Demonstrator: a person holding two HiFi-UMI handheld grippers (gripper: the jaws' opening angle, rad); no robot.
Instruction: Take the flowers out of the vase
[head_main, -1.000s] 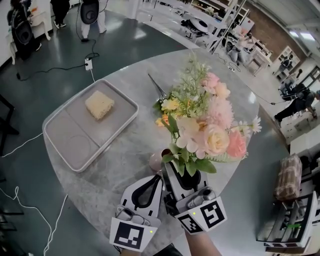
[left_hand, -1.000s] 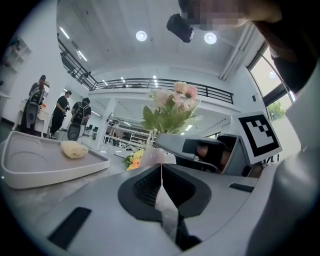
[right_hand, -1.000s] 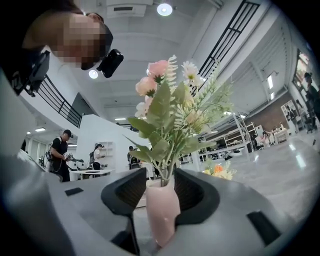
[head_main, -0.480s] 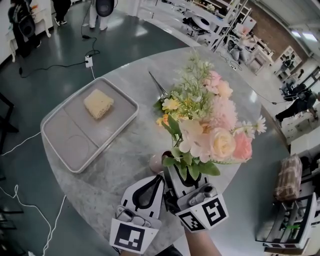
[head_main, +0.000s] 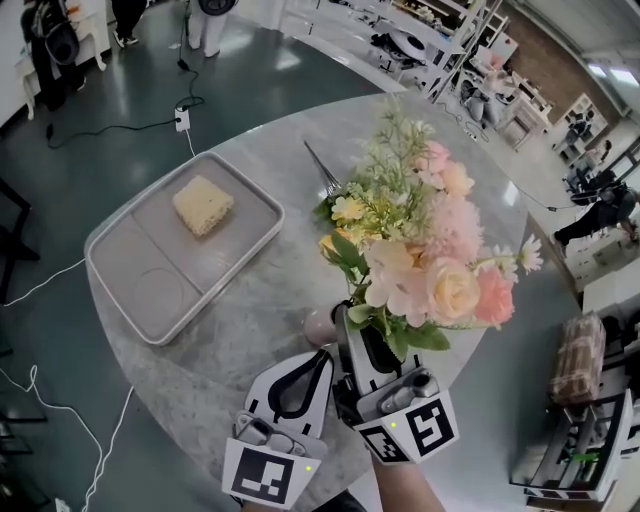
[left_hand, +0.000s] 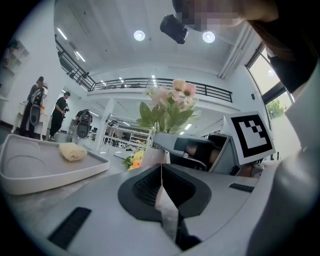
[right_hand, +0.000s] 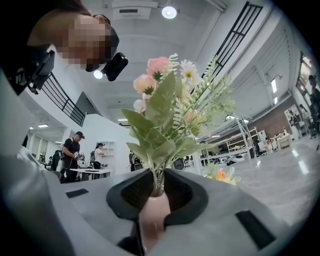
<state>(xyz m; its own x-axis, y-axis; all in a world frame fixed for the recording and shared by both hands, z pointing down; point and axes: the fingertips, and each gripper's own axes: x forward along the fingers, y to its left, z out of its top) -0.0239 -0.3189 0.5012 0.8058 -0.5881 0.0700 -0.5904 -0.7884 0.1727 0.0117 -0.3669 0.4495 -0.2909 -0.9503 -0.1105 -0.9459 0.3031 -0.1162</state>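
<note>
A bouquet (head_main: 420, 250) of pink, cream and white flowers with green leaves stands in a small pink vase (head_main: 320, 325) near the table's front edge. My right gripper (head_main: 362, 345) reaches level at the vase. In the right gripper view its jaws are closing with the vase (right_hand: 152, 215) between them, their pads touching the sides, and the stems (right_hand: 159, 175) rise just above. Beside it on the left, my left gripper (head_main: 318, 358) is shut with nothing in it. The vase (left_hand: 157, 156) stands just beyond its tips.
A grey tray (head_main: 120, 250) holding a yellowish sponge-like block (head_main: 203, 205) sits on the round marble table (head_main: 250, 310) at the left. A loose sprig of yellow and orange flowers (head_main: 340, 215) lies behind the vase. The table's edge is close below the grippers.
The right gripper's jaws have narrowed onto the vase. Both hands have stayed about where they were, and the bouquet stands as before.
</note>
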